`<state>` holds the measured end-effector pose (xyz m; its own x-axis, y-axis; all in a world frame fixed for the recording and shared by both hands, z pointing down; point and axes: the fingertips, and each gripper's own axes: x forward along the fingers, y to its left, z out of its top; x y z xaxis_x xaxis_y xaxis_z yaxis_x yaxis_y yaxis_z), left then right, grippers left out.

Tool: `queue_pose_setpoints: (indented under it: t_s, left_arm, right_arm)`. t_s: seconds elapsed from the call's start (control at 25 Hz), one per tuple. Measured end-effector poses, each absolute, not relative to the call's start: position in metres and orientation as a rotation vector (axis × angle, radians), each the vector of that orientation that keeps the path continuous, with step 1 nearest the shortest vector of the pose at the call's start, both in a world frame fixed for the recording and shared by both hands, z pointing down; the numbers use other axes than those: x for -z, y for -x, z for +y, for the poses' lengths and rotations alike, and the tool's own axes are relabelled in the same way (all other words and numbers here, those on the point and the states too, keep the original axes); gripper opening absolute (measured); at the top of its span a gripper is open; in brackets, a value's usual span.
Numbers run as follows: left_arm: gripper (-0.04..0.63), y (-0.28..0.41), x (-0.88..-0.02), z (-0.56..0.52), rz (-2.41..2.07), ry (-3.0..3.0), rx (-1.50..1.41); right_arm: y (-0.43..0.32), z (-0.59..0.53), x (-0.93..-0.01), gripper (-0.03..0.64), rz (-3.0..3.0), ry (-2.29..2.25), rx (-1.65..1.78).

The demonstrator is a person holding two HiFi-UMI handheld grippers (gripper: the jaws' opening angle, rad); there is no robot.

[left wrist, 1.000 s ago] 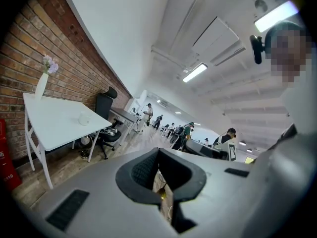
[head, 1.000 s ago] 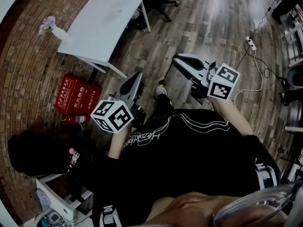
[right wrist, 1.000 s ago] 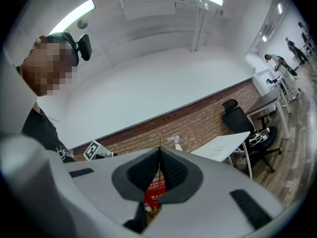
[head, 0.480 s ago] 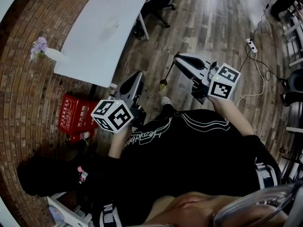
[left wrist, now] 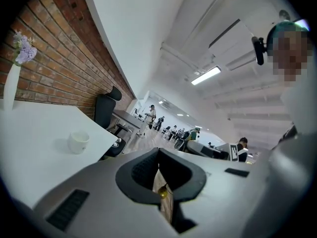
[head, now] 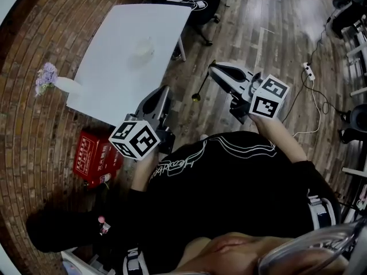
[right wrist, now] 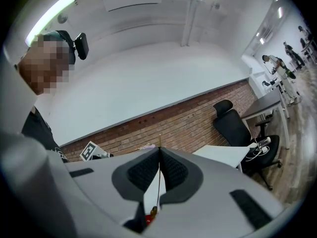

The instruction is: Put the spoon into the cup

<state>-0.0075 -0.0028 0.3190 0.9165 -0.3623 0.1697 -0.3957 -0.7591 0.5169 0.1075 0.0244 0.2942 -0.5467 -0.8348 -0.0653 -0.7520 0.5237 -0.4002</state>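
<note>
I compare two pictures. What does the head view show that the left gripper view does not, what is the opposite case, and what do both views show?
Only the head view shows the red box on the floor and the white power strip. Only the left gripper view shows the lit ceiling lamp and people far off. Both show the white table, the cup on it, the vase of purple flowers, and the left gripper, its tongs shut on nothing.

Left tongs (head: 163,89) shut, right tongs (head: 211,67) seemingly clamped
</note>
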Motion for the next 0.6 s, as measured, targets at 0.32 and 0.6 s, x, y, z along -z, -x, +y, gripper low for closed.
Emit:
queue_pose_setpoints:
  t_s: [0.32, 0.6]
  left_arm:
    - [0.003, 0.024, -0.328, -0.049, -0.648, -2.478, -0.069]
    - [0.003, 0.032, -0.343, -0.087, -0.743, -2.422, -0.062]
  right_arm:
    - [-0.096, -0.030, -0.302, -0.001, 2.586, 1.275, 0.479]
    - [-0.087, -0.074, -0.320, -0.001, 2.640, 1.177, 0.559]
